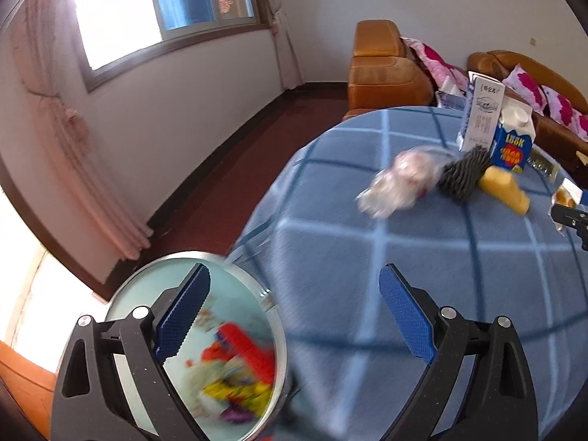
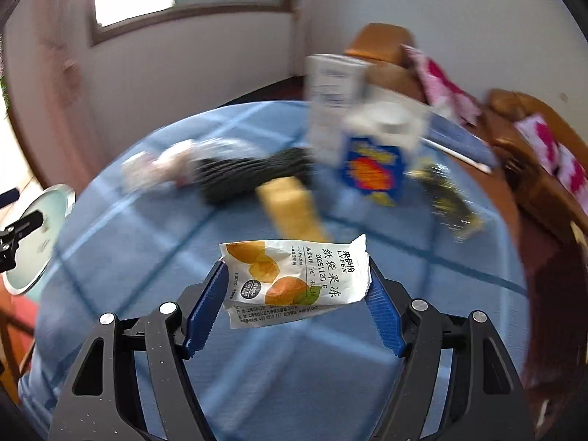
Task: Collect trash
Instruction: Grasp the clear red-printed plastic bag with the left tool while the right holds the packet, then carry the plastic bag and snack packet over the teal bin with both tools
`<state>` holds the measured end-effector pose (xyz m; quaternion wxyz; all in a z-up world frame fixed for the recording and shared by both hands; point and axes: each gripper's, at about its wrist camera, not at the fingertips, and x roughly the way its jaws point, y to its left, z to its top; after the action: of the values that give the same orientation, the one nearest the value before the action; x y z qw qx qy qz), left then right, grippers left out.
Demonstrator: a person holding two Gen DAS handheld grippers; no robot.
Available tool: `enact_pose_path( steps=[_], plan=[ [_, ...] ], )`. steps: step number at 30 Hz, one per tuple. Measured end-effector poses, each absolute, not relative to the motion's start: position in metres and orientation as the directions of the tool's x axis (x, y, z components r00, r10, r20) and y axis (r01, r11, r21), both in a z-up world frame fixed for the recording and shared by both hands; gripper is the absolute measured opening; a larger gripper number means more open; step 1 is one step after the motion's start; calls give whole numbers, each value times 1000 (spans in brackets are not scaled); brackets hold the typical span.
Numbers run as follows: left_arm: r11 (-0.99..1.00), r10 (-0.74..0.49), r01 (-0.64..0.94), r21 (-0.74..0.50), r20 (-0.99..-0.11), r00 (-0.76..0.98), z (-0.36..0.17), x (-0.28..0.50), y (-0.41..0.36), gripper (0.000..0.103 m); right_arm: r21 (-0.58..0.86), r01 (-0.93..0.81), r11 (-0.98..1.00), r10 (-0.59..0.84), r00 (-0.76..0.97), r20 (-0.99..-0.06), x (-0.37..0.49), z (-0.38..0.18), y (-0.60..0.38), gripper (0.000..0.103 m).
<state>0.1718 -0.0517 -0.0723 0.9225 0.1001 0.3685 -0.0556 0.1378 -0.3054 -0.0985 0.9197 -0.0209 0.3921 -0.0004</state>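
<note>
My right gripper (image 2: 296,268) is shut on a white snack packet (image 2: 294,286) printed with orange fruit, its blue pads pressing the packet's two ends above the blue checked tablecloth (image 2: 147,257). In the left wrist view my left gripper (image 1: 294,272) is open with nothing between its fingers, straddling the table edge and a round pale bin (image 1: 147,290) that holds colourful wrappers (image 1: 239,367). On the cloth lie a crumpled clear wrapper (image 1: 397,183), a dark ribbed item (image 1: 463,174), a yellow block (image 1: 507,189), a blue carton (image 1: 512,139) and a tall white carton (image 1: 481,114).
A dark green and gold wrapper (image 2: 448,198) lies at the table's right side. An orange-brown sofa (image 1: 386,70) with pink cushions (image 1: 437,58) stands behind the table. Dark red floor (image 1: 220,191) runs between the table and the wall with the window (image 1: 158,3).
</note>
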Motion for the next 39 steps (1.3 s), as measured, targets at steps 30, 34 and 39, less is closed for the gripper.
enact_pose_path(
  steps=[30,34,39],
  plan=[
    [957,-106,269,105,-737,667,-76,221,-95,12,16,29,999,-10,733,-680,163,-94,-340,73],
    [961,-92,251,119,-719,689,-60,198,-68,12,20,-24,1000,31,749,-662,161,-85,-318,73],
    [968,-62,215,133,-701,710,-48,173,-36,12,29,-96,995,92,761,-642,157,-78,-285,73]
  ],
)
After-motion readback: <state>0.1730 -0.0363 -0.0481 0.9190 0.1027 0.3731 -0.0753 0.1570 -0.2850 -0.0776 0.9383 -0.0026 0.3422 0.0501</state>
